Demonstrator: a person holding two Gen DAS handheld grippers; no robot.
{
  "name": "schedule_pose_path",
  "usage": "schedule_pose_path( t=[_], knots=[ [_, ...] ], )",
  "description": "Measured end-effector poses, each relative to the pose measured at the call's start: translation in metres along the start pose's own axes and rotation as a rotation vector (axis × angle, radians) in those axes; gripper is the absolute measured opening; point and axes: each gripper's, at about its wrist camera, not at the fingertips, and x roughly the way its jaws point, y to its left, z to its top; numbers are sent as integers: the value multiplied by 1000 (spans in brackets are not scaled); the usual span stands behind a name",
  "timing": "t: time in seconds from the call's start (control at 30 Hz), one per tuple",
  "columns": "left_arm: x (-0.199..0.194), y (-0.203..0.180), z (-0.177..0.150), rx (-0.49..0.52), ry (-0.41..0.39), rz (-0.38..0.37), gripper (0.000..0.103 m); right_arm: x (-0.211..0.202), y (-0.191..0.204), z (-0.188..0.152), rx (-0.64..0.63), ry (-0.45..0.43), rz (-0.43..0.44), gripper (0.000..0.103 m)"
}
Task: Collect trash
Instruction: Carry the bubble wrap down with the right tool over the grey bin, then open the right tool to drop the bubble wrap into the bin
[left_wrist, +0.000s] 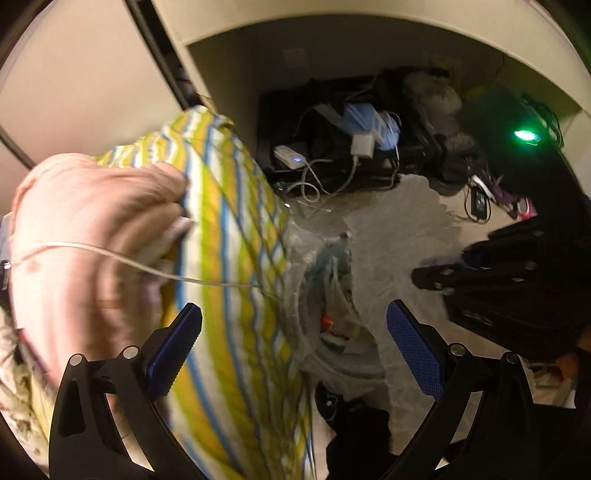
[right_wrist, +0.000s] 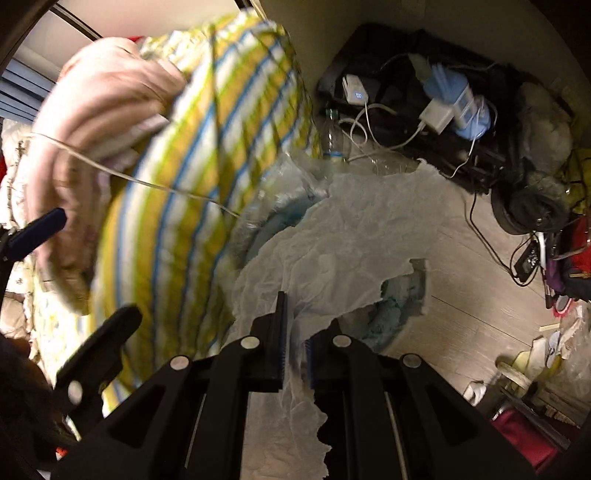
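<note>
Right gripper: the right gripper (right_wrist: 295, 350) has its jaws nearly together, pinching the edge of a torn sheet of thin white paper (right_wrist: 343, 236).
Left gripper: the left gripper (left_wrist: 295, 354) stands with its blue pads wide apart and nothing between them; part of a striped cloth (left_wrist: 229, 266) hangs in front of its left finger.
Paper: it drapes from the right jaws over the mouth of a plastic-lined bin (right_wrist: 391, 310) on the floor.
Bin: the left wrist view looks into the bin (left_wrist: 332, 321), where some scraps, one of them red, already lie.
Beside the bin: the striped yellow, blue and white cloth (right_wrist: 192, 206) and a pink bundle (right_wrist: 92, 122) rise at the left, blurred; a thin white cord (right_wrist: 147, 184) crosses them.
Done so far: by my reading, some trash is in the bin and the paper is caught but not yet dropped in.
Left to do: a clear plastic bottle (right_wrist: 334, 136) lies past the bin, and loose litter (right_wrist: 535, 365) sits on the floor at the right, well apart from it.
Background: chargers and cables (right_wrist: 424, 118) on a black case look like belongings, not trash.
</note>
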Motion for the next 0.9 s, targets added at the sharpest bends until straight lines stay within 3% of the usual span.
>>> schedule_pose_path(
  t=[0.13, 0.43, 0.7, 0.87, 0.9],
  knots=[
    [48, -14, -13, 33, 19, -32, 97, 51, -13, 3, -1, 18, 15, 10],
    [123, -22, -33, -5, 56, -44, 97, 152, -39, 5, 8, 95, 56, 11],
    [169, -26, -50, -31, 93, -56, 97, 200, -45, 4, -11, 127, 53, 10],
    [178, -31, -48, -13, 107, -54, 97, 202, -40, 7, -39, 130, 25, 11],
    [176, -30, -46, -11, 107, -54, 97, 197, -37, 8, -43, 125, 16, 17]
  ],
)
